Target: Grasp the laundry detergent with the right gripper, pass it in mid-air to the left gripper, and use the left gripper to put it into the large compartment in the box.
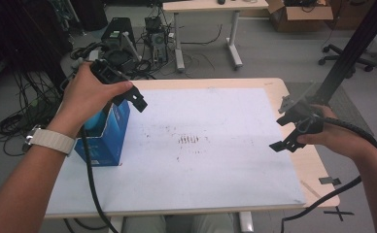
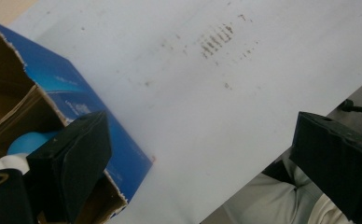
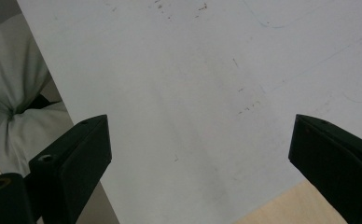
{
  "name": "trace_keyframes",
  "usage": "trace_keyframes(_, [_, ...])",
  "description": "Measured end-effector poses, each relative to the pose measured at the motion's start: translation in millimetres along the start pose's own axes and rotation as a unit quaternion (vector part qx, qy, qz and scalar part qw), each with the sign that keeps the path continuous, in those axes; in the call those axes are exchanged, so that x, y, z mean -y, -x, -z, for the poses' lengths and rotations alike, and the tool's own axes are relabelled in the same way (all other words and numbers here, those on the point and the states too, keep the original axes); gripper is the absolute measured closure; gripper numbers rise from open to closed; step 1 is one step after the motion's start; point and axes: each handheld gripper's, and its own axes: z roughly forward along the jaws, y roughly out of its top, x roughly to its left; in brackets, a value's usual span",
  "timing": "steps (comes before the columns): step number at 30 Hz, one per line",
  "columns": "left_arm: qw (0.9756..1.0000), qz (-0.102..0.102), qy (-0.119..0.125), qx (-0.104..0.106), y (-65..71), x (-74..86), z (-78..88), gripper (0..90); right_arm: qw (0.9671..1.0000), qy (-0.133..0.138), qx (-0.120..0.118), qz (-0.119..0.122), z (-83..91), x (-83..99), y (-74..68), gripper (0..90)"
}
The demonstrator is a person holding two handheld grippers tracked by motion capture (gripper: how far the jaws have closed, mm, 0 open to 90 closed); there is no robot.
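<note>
left claw (image 1: 137, 101): jaws spread wide, nothing between them; held above the surface just past the box's open top, tips pointing toward the middle of the surface
right claw (image 1: 286, 130): released too, jaws wide apart and empty; hovering over the right edge of the surface, well apart from the box
key relation: box (image 1: 106, 138) sits directly below and behind the left claw, on the person's left side; left hand (image 1: 87, 94) is by far the nearer one, right hand is across the whole white sheet
box axis: upright, opening facing up, so any reach into it looks like a straight drop from above
box look: blue cardboard, torn flaps at the rim, brown inside (image 2: 11, 100); stands on the left edge of the surface
contents: light blue rounded item (image 2: 27, 142) with a white part (image 2: 4, 164) beside it, down inside the box, partly hidden by the near jaw in the left gripper view; cannot tell what it is
surface (image 1: 215, 165): white sheet over a light wood top, dark scuff marks (image 1: 188, 140) near the centre
far: cables, equipment and a second desk on the floor beyond
judgement: left claw seems done at the box or about to dip back in; can't tell which
</note>
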Motion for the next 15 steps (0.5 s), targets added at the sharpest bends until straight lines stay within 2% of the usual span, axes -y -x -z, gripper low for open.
trace_keyframes(7, [0.9995,-0.027,-0.006,0.013,8.5,-5.3,-3.4,4.8,1.0000,0.000,-0.001,-0.001,-0.8,-0.1,0.8,5.6])
trace_keyframes(10, [0.9986,-0.046,-0.012,0.023,12.6,-8.4,-5.5,4.8,1.0000,0.002,-0.002,-0.001,-0.4,-1.7,0.8,5.6])
trace_keyframes(13, [0.9981,-0.054,-0.012,0.026,15.5,-10.3,-7.5,4.8,1.0000,0.003,-0.004,0.001,-0.6,-3.4,1.1,5.6])
trace_keyframes(15, [0.9969,-0.069,-0.014,0.034,18.9,-13.3,-11.7,4.8,1.0000,0.002,-0.006,-0.001,-1.1,-4.2,1.2,5.6])
